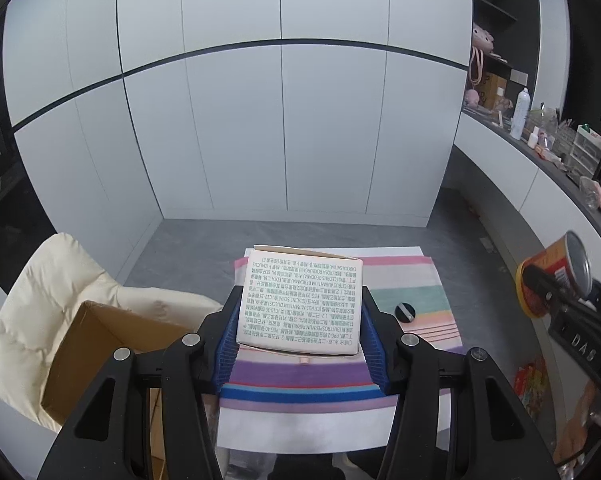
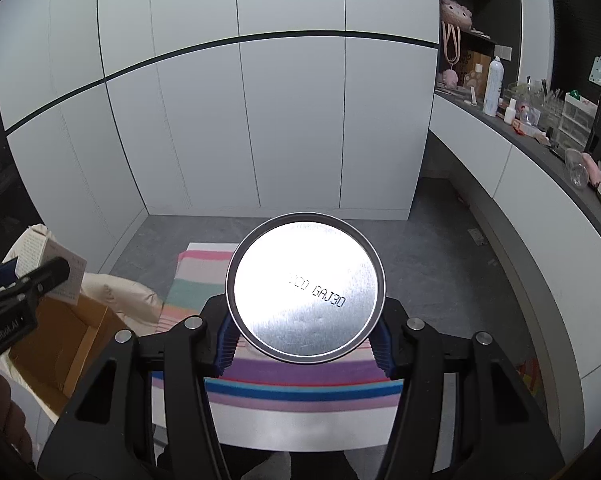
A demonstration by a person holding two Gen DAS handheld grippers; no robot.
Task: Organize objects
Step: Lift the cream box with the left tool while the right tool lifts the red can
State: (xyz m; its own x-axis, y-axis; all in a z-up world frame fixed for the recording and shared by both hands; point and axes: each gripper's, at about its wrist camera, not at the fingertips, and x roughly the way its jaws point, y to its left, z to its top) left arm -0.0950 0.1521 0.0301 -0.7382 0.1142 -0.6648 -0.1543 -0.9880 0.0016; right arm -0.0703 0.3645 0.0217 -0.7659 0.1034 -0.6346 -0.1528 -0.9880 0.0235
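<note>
Grippers each pinching an item above a striped cloth

Left gripper (image 1: pixel 300 312) clamps a white box (image 1: pixel 300 300) printed with green text between its blue pads, a small black round lid (image 1: pixel 405 312) lying on the striped cloth (image 1: pixel 340 392) just right of it; a brown carton (image 1: pixel 100 356) sits open to its left. Right gripper (image 2: pixel 304 312) squeezes an orange can (image 2: pixel 304 292), its silver base facing the camera

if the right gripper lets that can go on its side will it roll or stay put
The can looks round with a smooth metal end, so on its side it would likely roll. The striped cloth might slow it. It probably feels rigid: the right gripper clamps it with no visible denting.
</note>
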